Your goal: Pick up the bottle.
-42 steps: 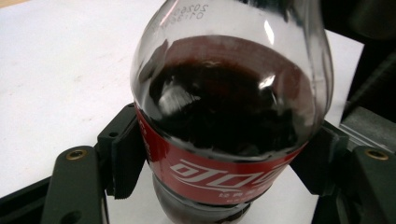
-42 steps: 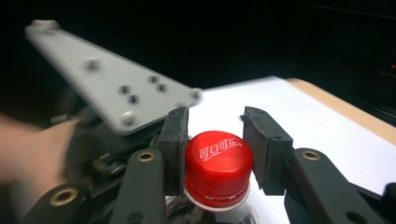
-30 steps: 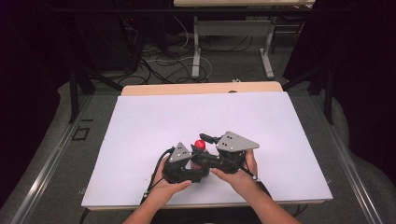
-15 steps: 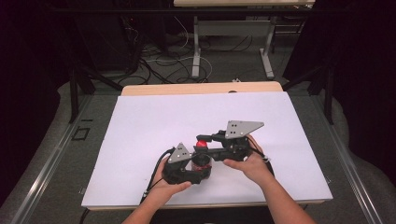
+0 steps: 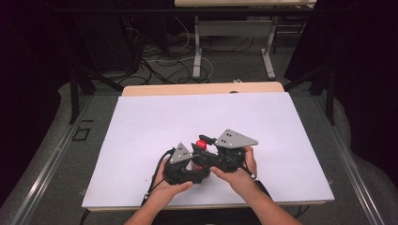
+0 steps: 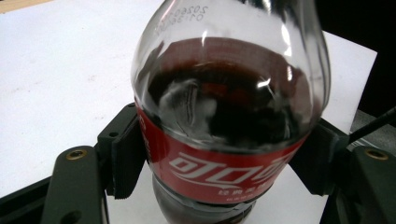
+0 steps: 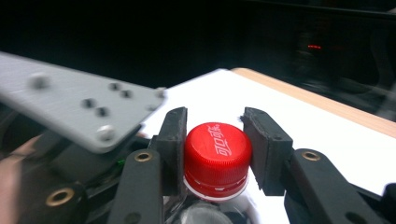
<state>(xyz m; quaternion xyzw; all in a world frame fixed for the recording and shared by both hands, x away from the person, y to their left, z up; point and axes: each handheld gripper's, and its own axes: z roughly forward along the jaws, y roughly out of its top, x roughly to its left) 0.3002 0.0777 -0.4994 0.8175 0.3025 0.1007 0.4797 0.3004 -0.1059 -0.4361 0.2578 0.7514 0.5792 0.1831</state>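
A cola bottle (image 6: 224, 116) with dark drink and a red label stands on the white table top (image 5: 155, 122) near its front edge. My left gripper (image 6: 222, 158) is shut on the bottle's body, one black pad on each side of the label. The bottle's red cap (image 7: 217, 151) sits between the pads of my right gripper (image 7: 218, 149), which is shut on it. In the high view the cap (image 5: 201, 143) shows between the two grippers, the left gripper (image 5: 193, 164) low at its left and the right gripper (image 5: 205, 140) reaching in from the right.
A wooden strip (image 5: 202, 88) runs along the table's far edge. Behind the table, cables (image 5: 164, 51) and another table's metal legs (image 5: 197, 42) stand on the dark floor. The left gripper's grey plate (image 7: 79, 107) is close beside the cap.
The right gripper and its grey plate turned about the cap, swinging out to the right and then back. The left gripper and the bottle stayed where they were.
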